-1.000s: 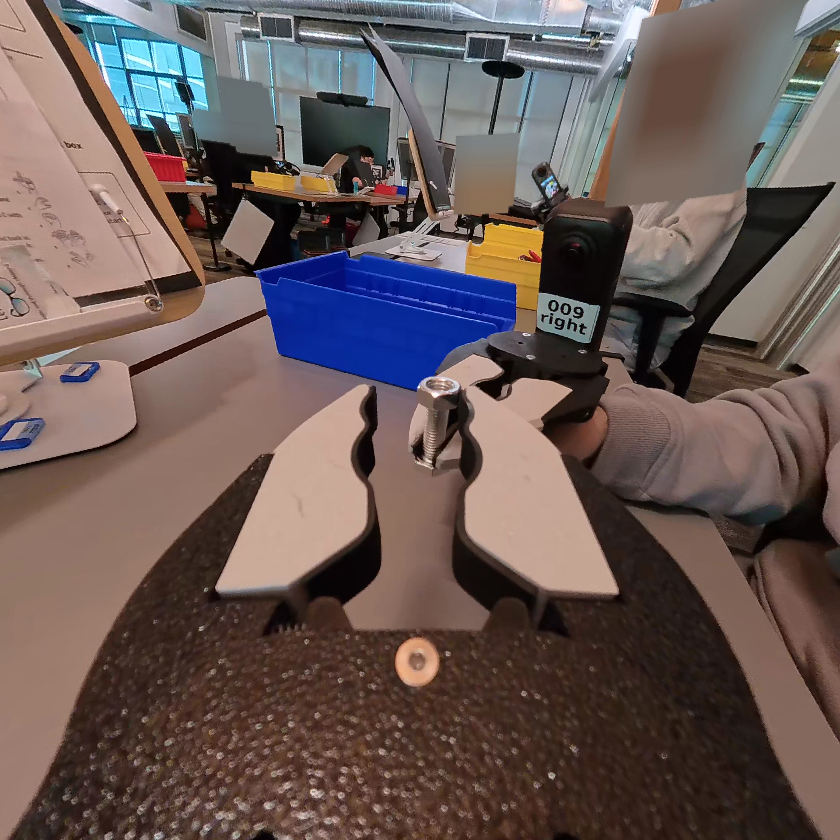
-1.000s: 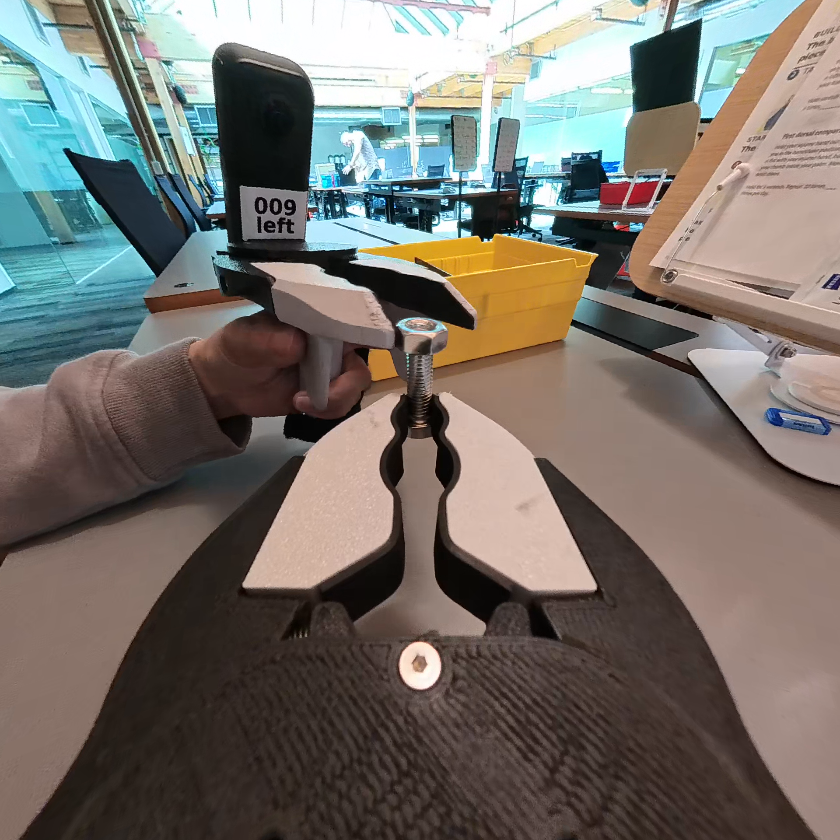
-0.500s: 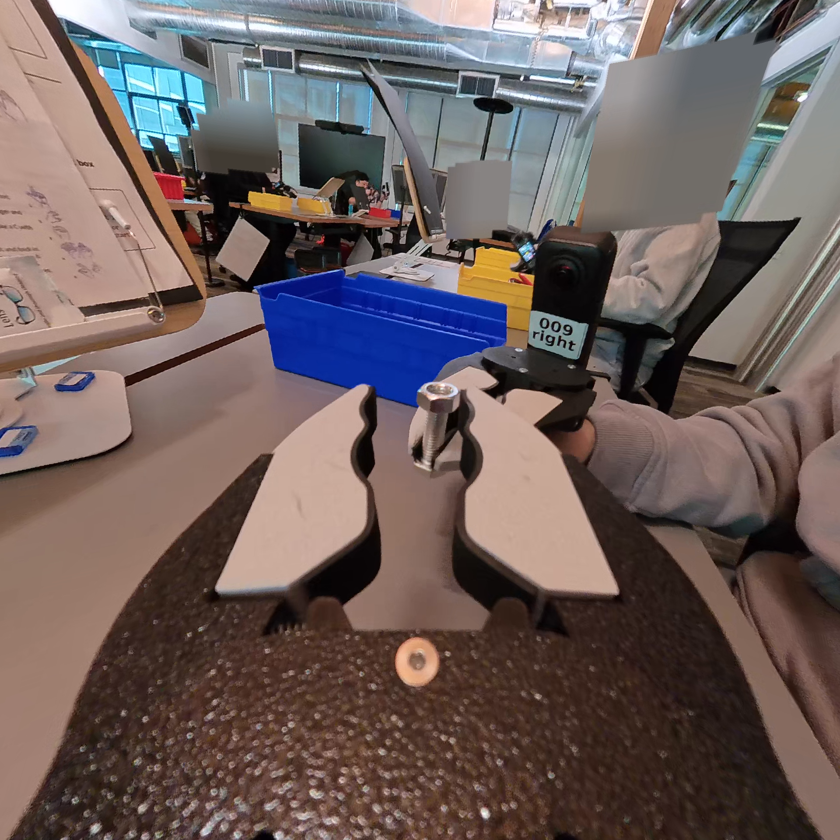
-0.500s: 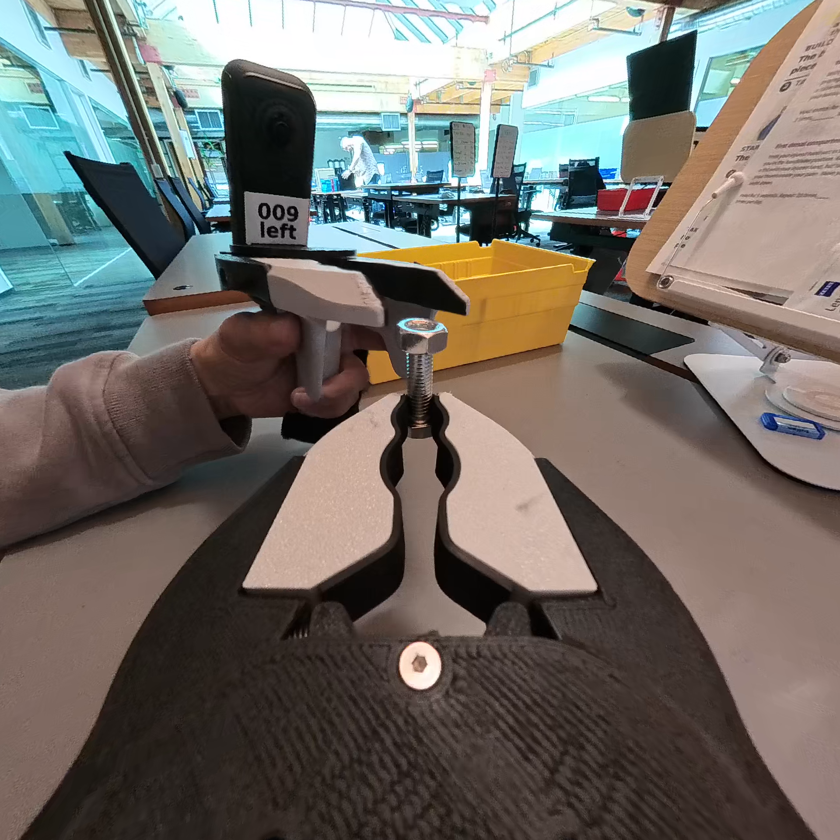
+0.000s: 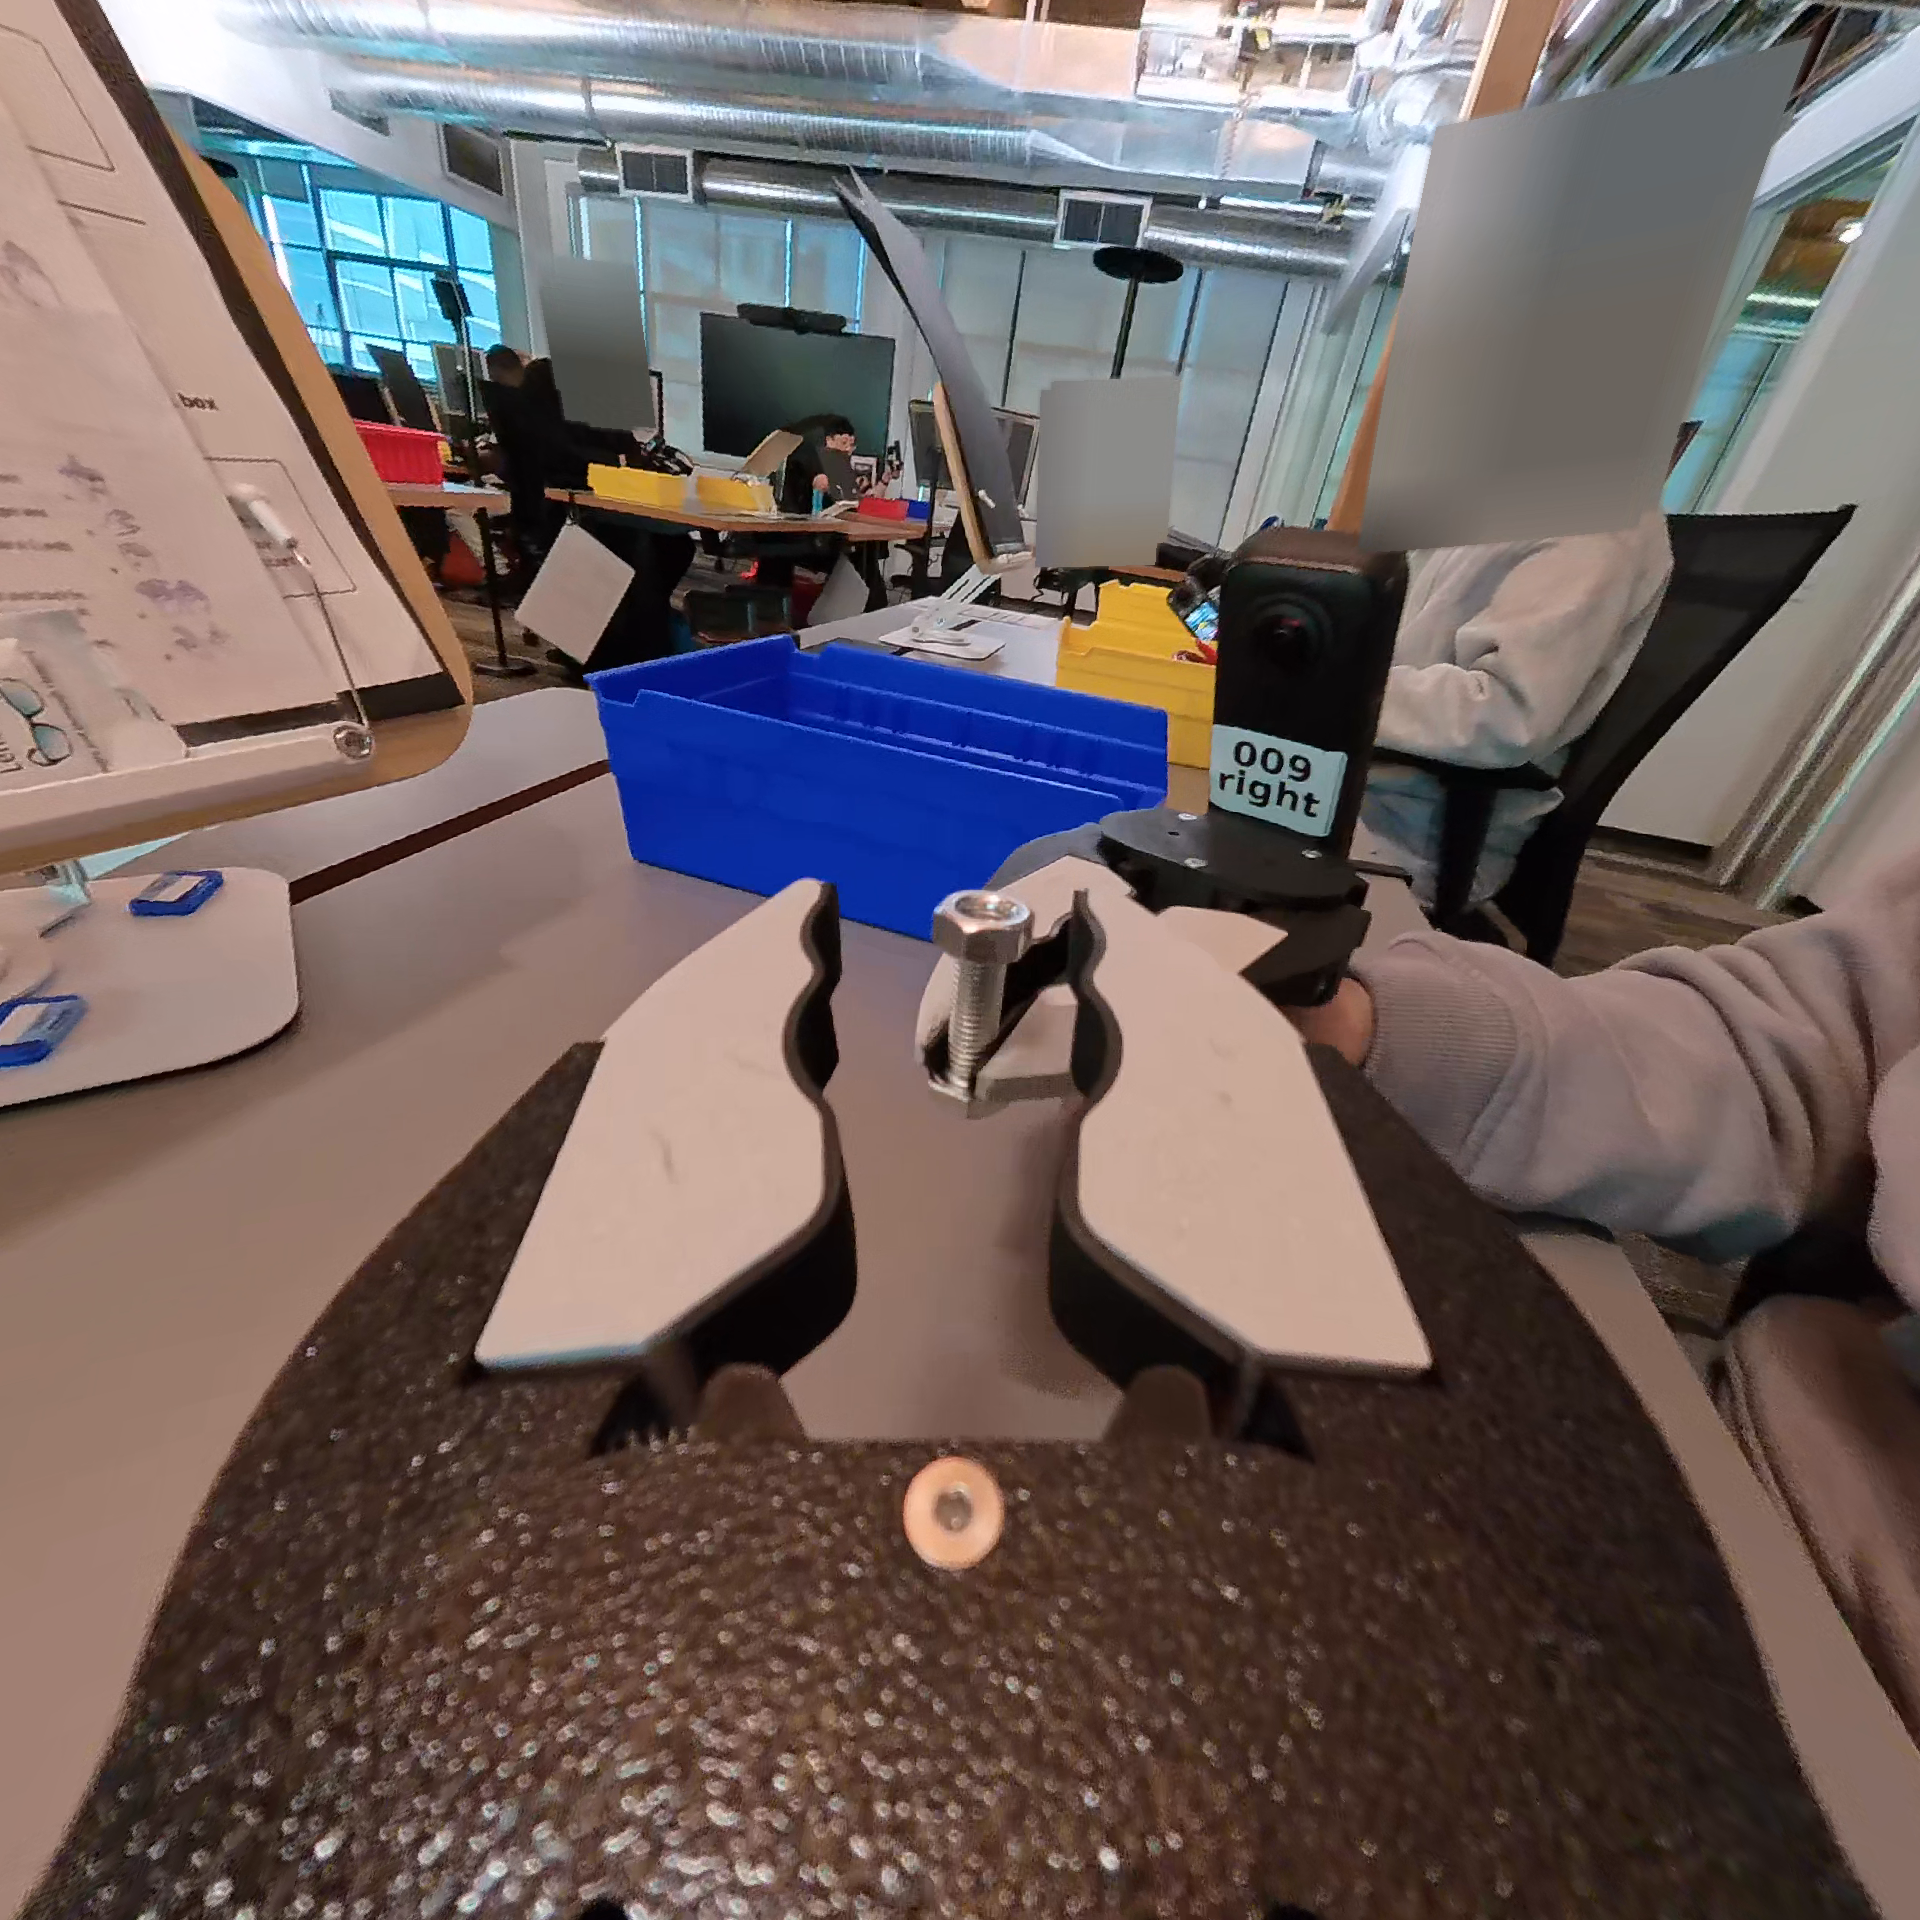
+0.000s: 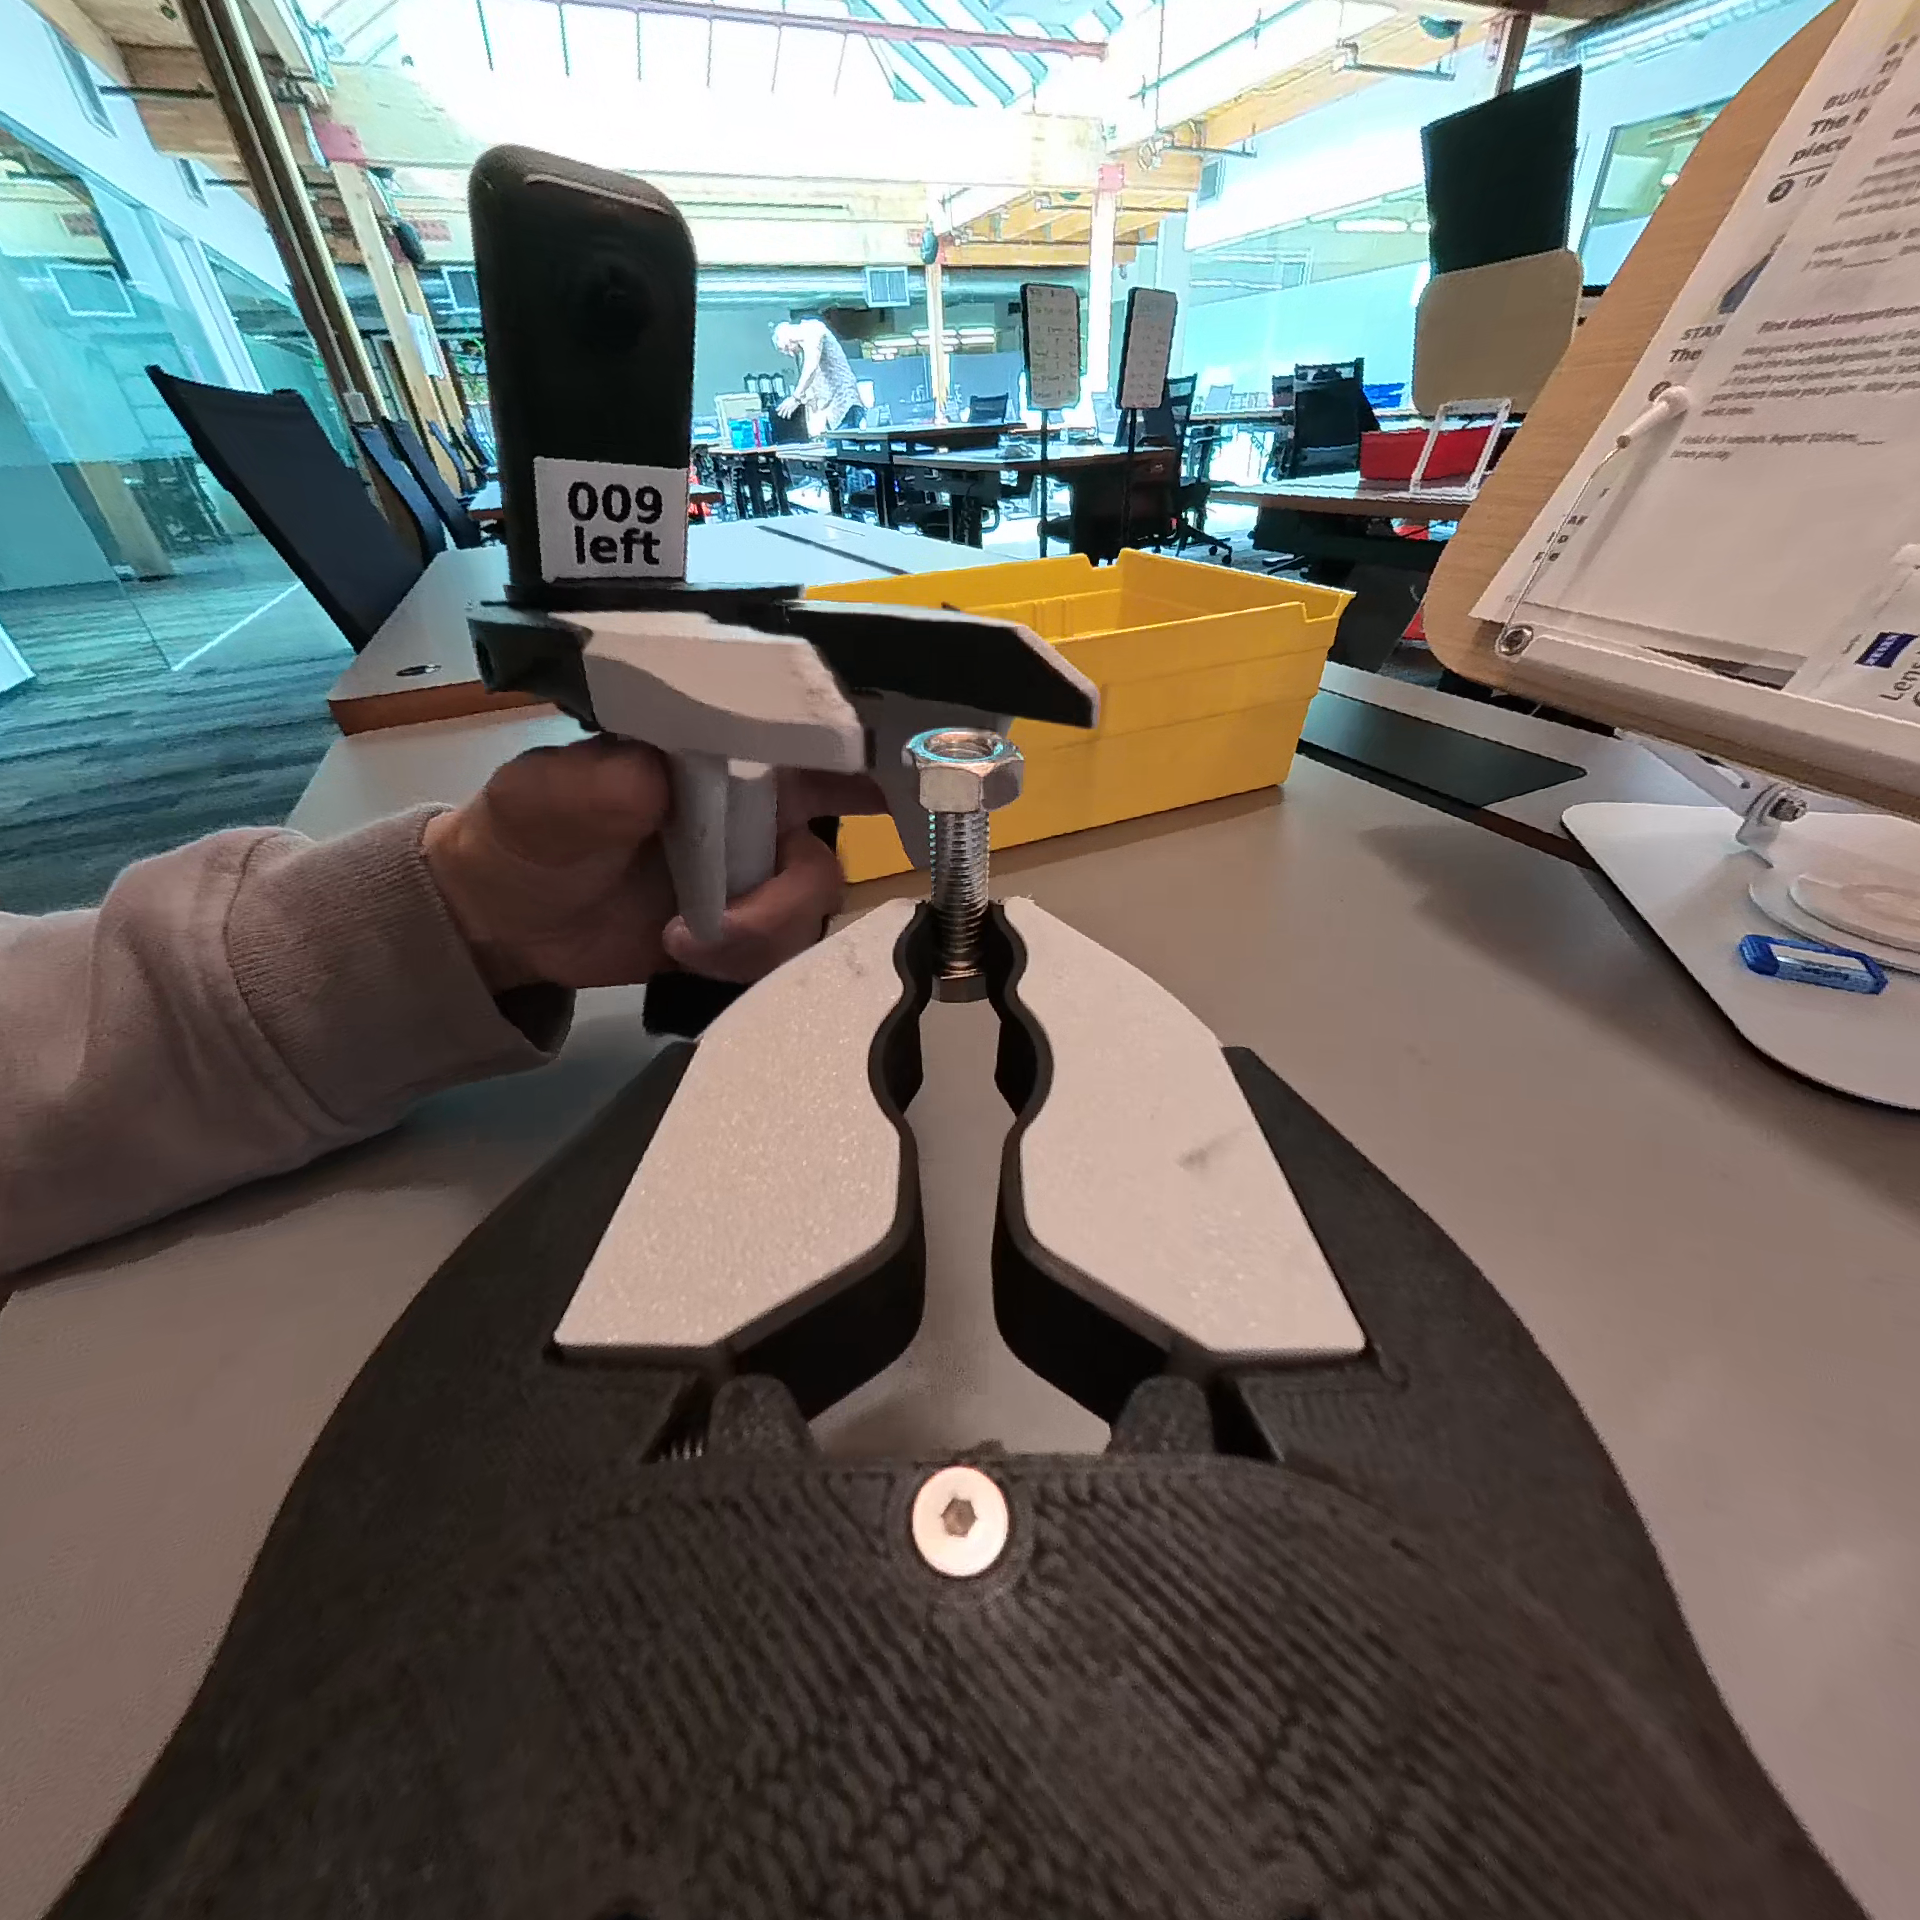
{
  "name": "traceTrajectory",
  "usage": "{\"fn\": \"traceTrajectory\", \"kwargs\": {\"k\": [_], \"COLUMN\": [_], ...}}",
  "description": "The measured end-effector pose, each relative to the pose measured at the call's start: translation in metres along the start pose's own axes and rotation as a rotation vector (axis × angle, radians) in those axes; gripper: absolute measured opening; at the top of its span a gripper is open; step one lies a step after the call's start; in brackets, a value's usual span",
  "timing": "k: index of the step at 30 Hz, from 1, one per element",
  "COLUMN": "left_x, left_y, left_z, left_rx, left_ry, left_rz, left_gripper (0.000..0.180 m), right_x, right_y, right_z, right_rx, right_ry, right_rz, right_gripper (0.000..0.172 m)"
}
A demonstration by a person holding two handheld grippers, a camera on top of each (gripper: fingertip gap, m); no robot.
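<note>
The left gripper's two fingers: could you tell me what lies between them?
In the left wrist view, a silver bolt with a nut on top stands between the open left gripper's fingers, untouched, clamped by the right gripper.

Bolt [image 6: 961, 862] upright between right gripper's fingers [image 6: 800, 1091]

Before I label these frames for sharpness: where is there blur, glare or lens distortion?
Left wrist view: the bolt and right gripper holding it are slightly smeared; wide-angle bending curves the table edges. Right wrist view: the bolt is crisp, the left gripper is softly blurred, and the skylight is blown out.
</note>
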State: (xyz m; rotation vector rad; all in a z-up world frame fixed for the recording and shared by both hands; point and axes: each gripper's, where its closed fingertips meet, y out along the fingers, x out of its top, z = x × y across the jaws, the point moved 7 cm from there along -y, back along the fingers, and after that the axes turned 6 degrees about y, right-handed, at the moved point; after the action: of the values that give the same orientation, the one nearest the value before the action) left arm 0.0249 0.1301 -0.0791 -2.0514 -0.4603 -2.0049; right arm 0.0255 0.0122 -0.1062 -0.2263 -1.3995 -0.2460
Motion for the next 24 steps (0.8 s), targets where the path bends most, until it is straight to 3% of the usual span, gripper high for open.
{"fn": "traceTrajectory", "kwargs": {"k": [10, 16, 24], "left_x": [-0.006, 0.002, -0.003], "left_y": [-0.010, -0.005, -0.003], "left_z": [0.013, 0.005, 0.009], "left_rx": [0.084, 0.044, 0.100], "left_ry": [0.004, -0.027, -0.014], "left_rz": [0.038, -0.061, -0.018], "left_gripper": [0.038, 0.042, 0.043], "right_x": [0.002, 0.001, 0.001], "right_y": [-0.003, -0.001, -0.002], "right_z": [-0.004, -0.002, -0.004], "right_rx": [-0.017, -0.014, -0.025], "right_ry": [0.015, 0.008, 0.019], "right_rz": [-0.014, -0.008, -0.010], "right_gripper": [0.009, 0.009, 0.009]}}
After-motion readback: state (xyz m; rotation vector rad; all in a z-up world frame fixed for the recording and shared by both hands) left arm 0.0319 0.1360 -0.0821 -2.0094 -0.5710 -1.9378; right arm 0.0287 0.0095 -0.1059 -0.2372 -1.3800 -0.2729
